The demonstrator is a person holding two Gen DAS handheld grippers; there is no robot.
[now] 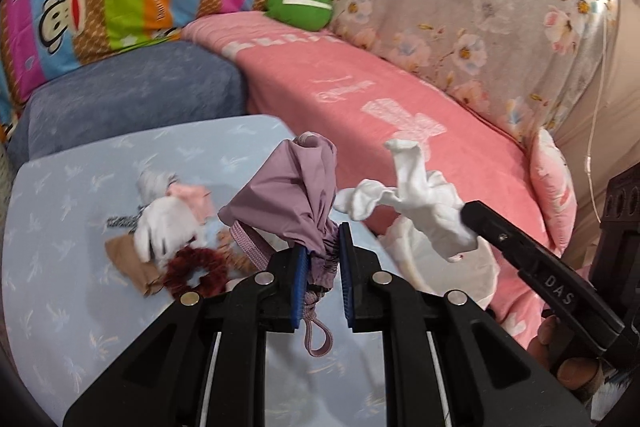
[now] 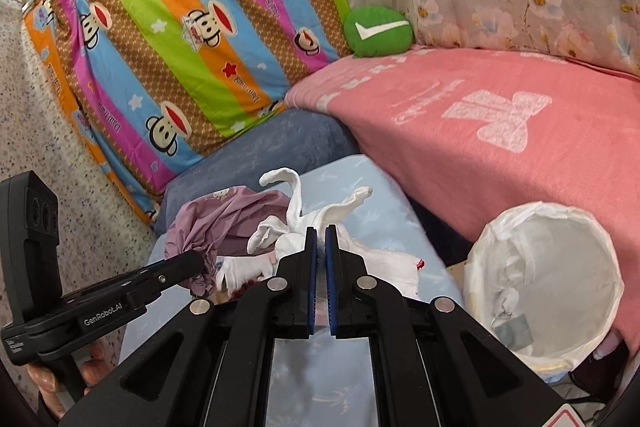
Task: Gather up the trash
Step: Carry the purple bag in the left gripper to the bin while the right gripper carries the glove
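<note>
Two grippers each hold something above the pale blue table (image 1: 60, 227). The left gripper (image 1: 324, 251) has its blue pads nearly together on the gathered neck of a mauve pouch (image 1: 284, 195); the pouch bulges up beyond the fingertips, and its cord loop (image 1: 316, 339) hangs down between the fingers. The right gripper (image 2: 320, 239) is pressed tight on a crumpled white tissue (image 2: 304, 215), whose twisted ends stick up and outward past the tips. In the left view the tissue (image 1: 420, 195) sits just right of the pouch, apart from it. A bin (image 2: 548, 279) lined with a white bag stands to the right of the right gripper, beside the pink blanket (image 2: 480, 115), open and lower than the tissue. More litter (image 1: 168, 227) lies on the table left of the left gripper: white scraps, brown paper and a dark red scrunchie (image 1: 192, 267).
</note>
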